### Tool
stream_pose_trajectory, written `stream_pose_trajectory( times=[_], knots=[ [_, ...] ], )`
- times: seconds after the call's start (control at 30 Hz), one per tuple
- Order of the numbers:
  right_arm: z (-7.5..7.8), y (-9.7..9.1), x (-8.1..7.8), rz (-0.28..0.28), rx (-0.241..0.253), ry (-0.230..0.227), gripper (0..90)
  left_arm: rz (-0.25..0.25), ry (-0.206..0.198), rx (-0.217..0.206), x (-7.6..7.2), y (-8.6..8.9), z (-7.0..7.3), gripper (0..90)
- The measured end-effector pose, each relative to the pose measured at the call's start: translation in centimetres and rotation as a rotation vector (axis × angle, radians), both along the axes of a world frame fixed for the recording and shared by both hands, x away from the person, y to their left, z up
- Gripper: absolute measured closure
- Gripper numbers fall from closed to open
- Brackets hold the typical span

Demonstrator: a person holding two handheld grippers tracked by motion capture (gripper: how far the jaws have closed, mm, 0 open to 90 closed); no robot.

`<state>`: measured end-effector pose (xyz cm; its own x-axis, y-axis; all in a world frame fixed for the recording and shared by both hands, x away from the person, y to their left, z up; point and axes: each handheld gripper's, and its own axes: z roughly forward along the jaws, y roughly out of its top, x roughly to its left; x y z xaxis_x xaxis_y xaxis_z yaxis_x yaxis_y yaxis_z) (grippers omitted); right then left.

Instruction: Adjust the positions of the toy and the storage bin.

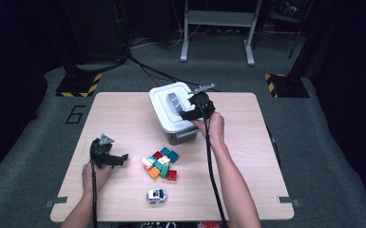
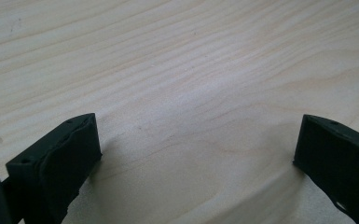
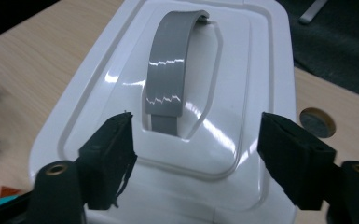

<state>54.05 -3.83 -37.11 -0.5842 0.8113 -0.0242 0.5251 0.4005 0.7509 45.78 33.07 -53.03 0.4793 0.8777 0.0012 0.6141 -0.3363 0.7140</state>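
Pale wooden table (image 1: 123,118) carries a white lidded box (image 1: 173,111) at its far middle — the right gripper (image 3: 193,154) hovers half-open over its grey handle (image 3: 170,70), gripping nothing — while the left gripper (image 2: 196,154) rests wide open, empty.

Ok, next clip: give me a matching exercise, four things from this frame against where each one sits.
Things:
1. right gripper
2. left gripper
3. toy car
4. pile of bricks

Places:
A. near edge of the table, in front of the bricks
B. over the white lid of the box, near its grey handle
C. low over bare wood, left of the bricks
D. middle of the table, in front of the box

Pairs: 1-B, 2-C, 3-A, 4-D
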Motion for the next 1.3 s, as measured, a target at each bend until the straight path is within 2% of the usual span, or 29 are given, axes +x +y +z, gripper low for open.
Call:
stream_pose_trajectory(
  times=[0.17,0.2,0.23,0.3,0.37,0.4,0.43,0.53,0.57,0.73,0.77,0.8,0.87,0.97,1.0,1.3],
  knots=[
    [-0.5,2.3,0.9,0.011,-0.016,-0.024,37.3,0.0,-0.001,0.001,0.0,0.0,0.0,0.2],
    [-0.5,2.3,0.9,0.011,-0.016,-0.024,37.3,0.0,0.0,0.001,0.0,0.0,0.0,0.2],
    [-0.6,2.6,1.1,0.006,-0.021,-0.026,39.1,0.003,-0.013,0.001,0.0,0.0,-0.1,0.2],
    [-0.7,3.5,1.4,0.002,-0.052,-0.042,45.2,0.001,-0.011,0.004,0.0,0.0,-0.1,0.2],
    [-0.8,3.8,1.5,-0.005,-0.068,-0.053,46.3,0.001,-0.011,0.004,0.0,0.0,-0.1,0.2],
    [-1.1,4.2,1.6,-0.026,-0.105,-0.036,52.6,0.001,-0.011,0.004,0.0,0.0,-0.1,0.2],
    [-1.1,4.2,1.6,-0.026,-0.105,-0.036,52.6,0.001,-0.011,0.004,0.0,0.0,-0.1,0.2],
    [-1.3,4.4,1.6,-0.037,-0.109,-0.033,64.9,0.001,-0.011,0.004,0.0,0.0,-0.1,0.3],
    [-1.3,4.6,1.5,-0.048,-0.124,-0.042,65.3,0.004,-0.013,0.0,0.0,0.0,-0.1,0.2],
    [-1.2,4.0,1.5,-0.062,-0.102,-0.021,67.0,0.002,-0.002,0.001,0.0,0.0,0.0,0.3],
    [-1.3,3.7,1.8,-0.042,-0.106,-0.04,67.1,0.0,0.0,0.001,0.0,0.0,0.0,0.2],
    [-1.2,3.4,1.6,-0.052,-0.1,-0.015,67.2,0.006,-0.015,-0.002,0.0,0.0,-0.1,0.2],
    [-1.2,3.0,1.7,-0.043,-0.101,-0.018,67.3,0.006,-0.013,-0.002,0.0,0.0,-0.1,0.2],
    [-1.2,2.2,1.4,-0.048,-0.088,-0.008,67.3,0.005,-0.013,-0.001,0.0,0.0,-0.1,0.2],
    [-1.2,1.9,1.4,-0.049,-0.089,-0.011,67.3,-0.005,0.001,0.009,0.0,0.1,0.0,0.2],
    [-1.0,-0.9,0.0,-0.025,-0.083,0.014,67.4,0.005,-0.013,0.0,0.0,0.0,-0.1,0.2]
  ],
)
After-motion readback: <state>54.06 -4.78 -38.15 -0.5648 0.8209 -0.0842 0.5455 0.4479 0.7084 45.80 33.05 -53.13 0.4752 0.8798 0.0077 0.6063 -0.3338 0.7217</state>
